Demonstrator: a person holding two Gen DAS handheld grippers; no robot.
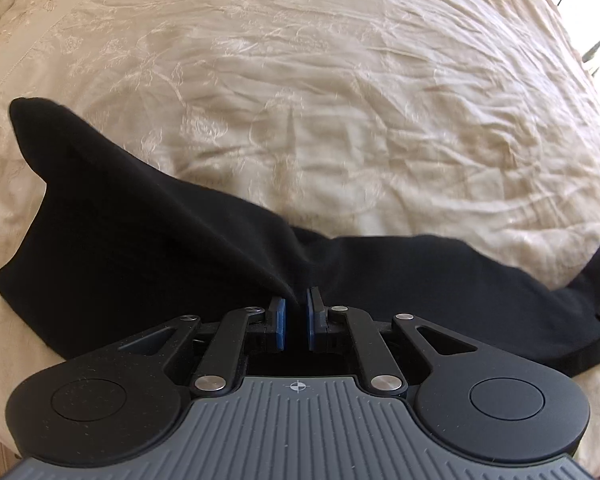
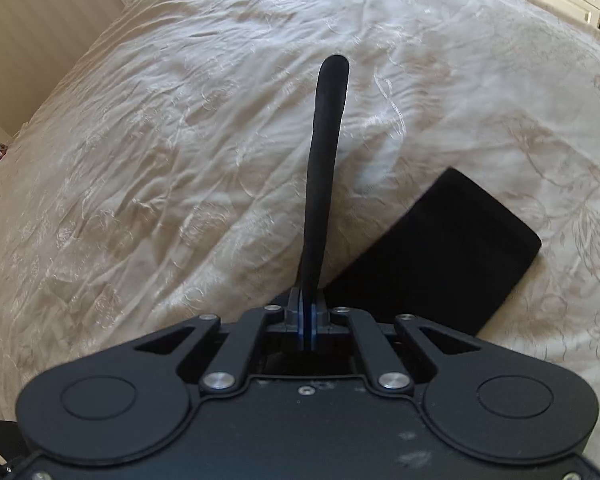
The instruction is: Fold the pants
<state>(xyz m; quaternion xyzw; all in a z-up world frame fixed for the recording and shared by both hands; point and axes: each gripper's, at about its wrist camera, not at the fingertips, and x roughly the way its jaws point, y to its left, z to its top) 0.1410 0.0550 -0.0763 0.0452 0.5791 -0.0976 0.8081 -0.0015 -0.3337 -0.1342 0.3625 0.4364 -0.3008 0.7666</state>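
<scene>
Lying across the bed point(image 1: 340, 80) near its front edge, the pants point(image 1: 140, 248) look soft, light and limp; grip hems, not mid-panel. Left gripper point(image 1: 296, 312), nearly closed, pinches a fold. Right gripper point(image 2: 307, 312), fully closed, clamps an upright edge.

No readable text, labels or numbers, only a crosshair mark point(image 1: 298, 386) (left gripper's housing)
</scene>
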